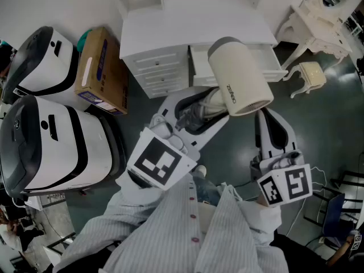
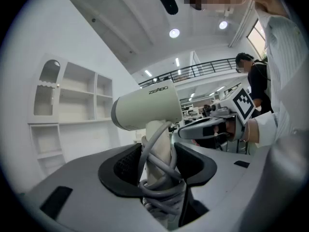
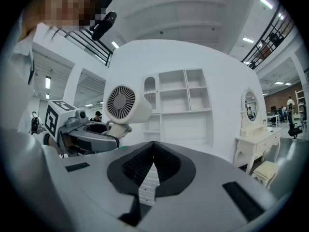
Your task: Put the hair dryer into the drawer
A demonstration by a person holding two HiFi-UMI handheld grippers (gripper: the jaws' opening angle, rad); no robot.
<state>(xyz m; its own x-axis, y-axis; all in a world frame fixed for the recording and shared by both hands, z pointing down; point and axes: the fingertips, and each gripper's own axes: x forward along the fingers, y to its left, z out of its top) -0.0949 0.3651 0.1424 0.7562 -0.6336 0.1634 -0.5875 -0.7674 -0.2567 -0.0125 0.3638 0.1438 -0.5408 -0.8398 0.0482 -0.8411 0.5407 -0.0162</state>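
A cream hair dryer [image 1: 239, 78] with its grey cord wound round the handle hangs above the floor in front of a white chest. My left gripper [image 1: 196, 115] is shut on that handle; in the left gripper view the handle [image 2: 157, 153] fills the gap between the black pads. The chest's open drawer [image 1: 277, 68] shows behind the dryer's barrel. My right gripper [image 1: 267, 124] is held to the right of the dryer, and its pads [image 3: 166, 161] meet at the tips with nothing between them. The dryer's rear grille [image 3: 120, 103] shows in the right gripper view.
The white chest of drawers [image 1: 165, 67] stands ahead with a shelf unit [image 3: 186, 105] above it. A cardboard box [image 1: 99, 67] and two white-and-black machines [image 1: 51, 147] are at the left. A white vanity table [image 1: 315, 19] and stool [image 1: 311, 74] stand at the right.
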